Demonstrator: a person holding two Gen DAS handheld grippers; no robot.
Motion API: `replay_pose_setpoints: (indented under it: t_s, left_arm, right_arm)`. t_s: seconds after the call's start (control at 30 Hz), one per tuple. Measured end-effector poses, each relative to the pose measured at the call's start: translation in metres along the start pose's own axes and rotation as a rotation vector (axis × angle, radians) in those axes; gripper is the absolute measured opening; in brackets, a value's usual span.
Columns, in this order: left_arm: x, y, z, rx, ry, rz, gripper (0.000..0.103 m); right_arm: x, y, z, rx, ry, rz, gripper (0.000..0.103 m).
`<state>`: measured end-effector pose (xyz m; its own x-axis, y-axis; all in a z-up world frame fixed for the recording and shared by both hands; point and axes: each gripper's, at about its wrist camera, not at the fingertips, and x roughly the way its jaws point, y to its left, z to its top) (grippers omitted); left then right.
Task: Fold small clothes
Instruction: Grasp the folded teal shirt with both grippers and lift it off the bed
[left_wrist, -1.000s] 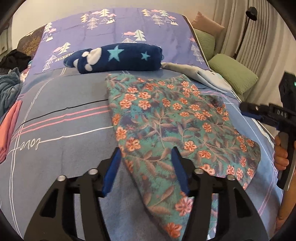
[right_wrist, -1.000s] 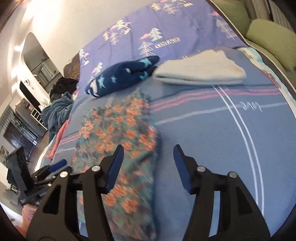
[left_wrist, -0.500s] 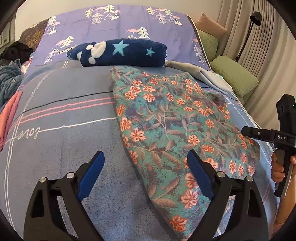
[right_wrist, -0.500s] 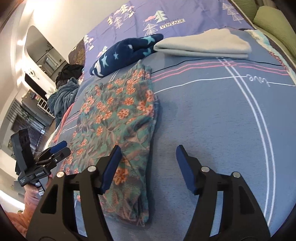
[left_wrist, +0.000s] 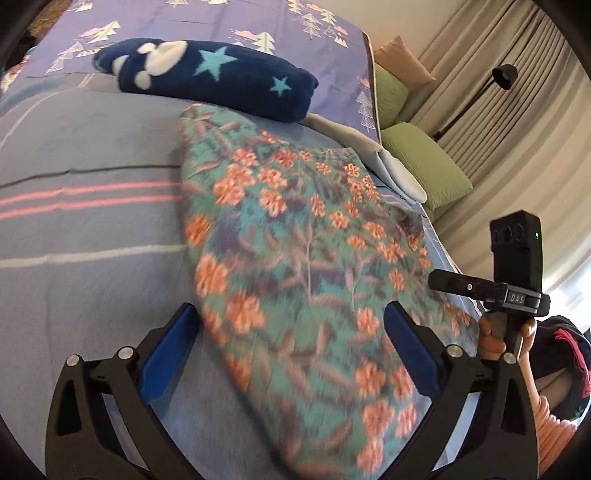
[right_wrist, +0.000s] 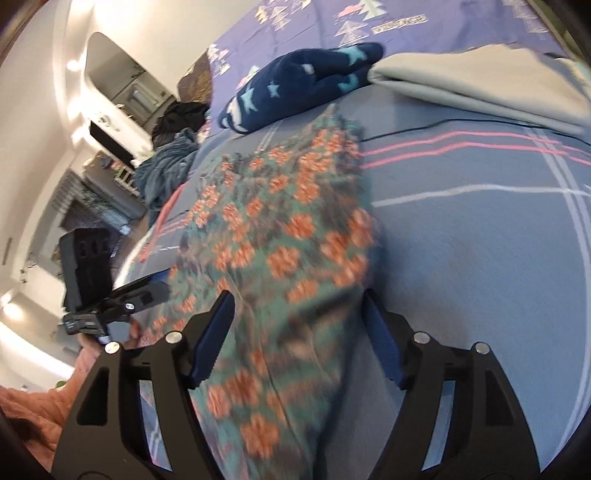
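While floral garment (left_wrist: 303, 258) lies flat | both grippers' fingers just widened, released

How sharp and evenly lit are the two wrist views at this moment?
Left wrist view: the floral garment is smeared by motion blur, the left hand-held gripper stays crisp, bright daylight shows behind the curtains. Right wrist view: the same blur on the garment, strongest near the right hand-held gripper, and wall lights glare at upper left. Fisheye bending curves the bedspread stripes.
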<state>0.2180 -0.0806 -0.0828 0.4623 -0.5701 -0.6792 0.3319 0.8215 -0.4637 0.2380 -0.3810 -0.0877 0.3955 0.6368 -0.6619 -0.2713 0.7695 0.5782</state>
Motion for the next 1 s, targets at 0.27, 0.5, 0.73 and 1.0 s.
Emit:
replay_pose_setpoints:
  t_s: [0.27, 0.5, 0.73, 1.0]
  left_arm:
    - [0.028, 0.003, 0.036, 0.025, 0.015, 0.036, 0.070]
    - [0.034, 0.015, 0.049, -0.016, -0.009, 0.054, 0.027]
    - [-0.004, -0.017, 0.053, 0.067, -0.118, 0.071, 0.011]
    - [-0.069, -0.078, 0.053, 0.198, -0.270, 0.036, 0.010]
  right_arm:
    - [0.024, -0.008, 0.032, -0.017, 0.031, 0.119, 0.068]
    - [0.033, -0.003, 0.038, -0.042, 0.021, 0.072, 0.030]
    - [-0.019, 0.070, 0.023, -0.226, -0.142, -0.150, 0.023]
    - [-0.095, 0.134, -0.016, -0.382, -0.398, -0.292, 0.020]
